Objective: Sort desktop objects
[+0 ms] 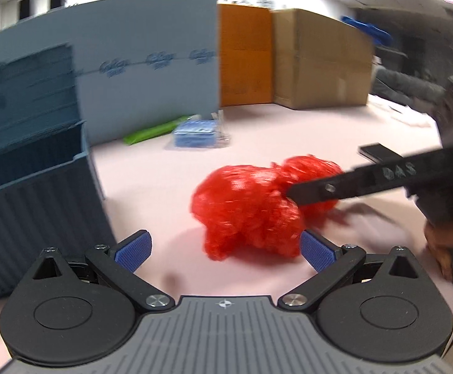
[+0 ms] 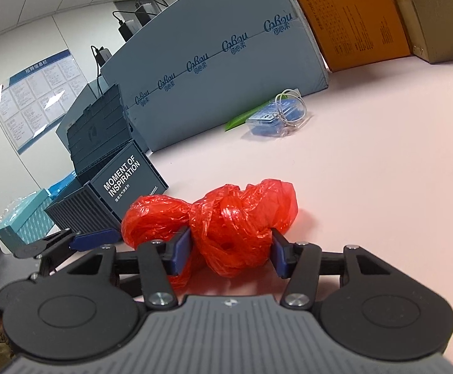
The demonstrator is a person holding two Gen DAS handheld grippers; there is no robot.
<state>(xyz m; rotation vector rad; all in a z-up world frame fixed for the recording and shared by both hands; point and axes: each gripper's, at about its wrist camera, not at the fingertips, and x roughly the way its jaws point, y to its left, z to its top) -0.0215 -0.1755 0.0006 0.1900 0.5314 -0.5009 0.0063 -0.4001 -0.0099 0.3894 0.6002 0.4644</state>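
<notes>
The crumpled red plastic bag (image 2: 226, 227) lies on the pink table (image 2: 382, 171), long axis nine-to-three. The right hand-held gripper (image 2: 231, 251) is nearer, pads pinching its twelve-o'clock lobe; the left hand-held gripper (image 1: 224, 249) gapes wide, bag at one o'clock.

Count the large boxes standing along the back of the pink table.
3: the grey-blue printed box at left, the orange box beside it, and the brown cardboard box at right. Others may be out of frame.

Crinkled gloss against matt

We see a glossy, thin plastic red bag (image 2: 226, 224) on the smooth matt tabletop (image 2: 382, 171) (ribbed dark plastic crate (image 2: 114, 193) nearby).
</notes>
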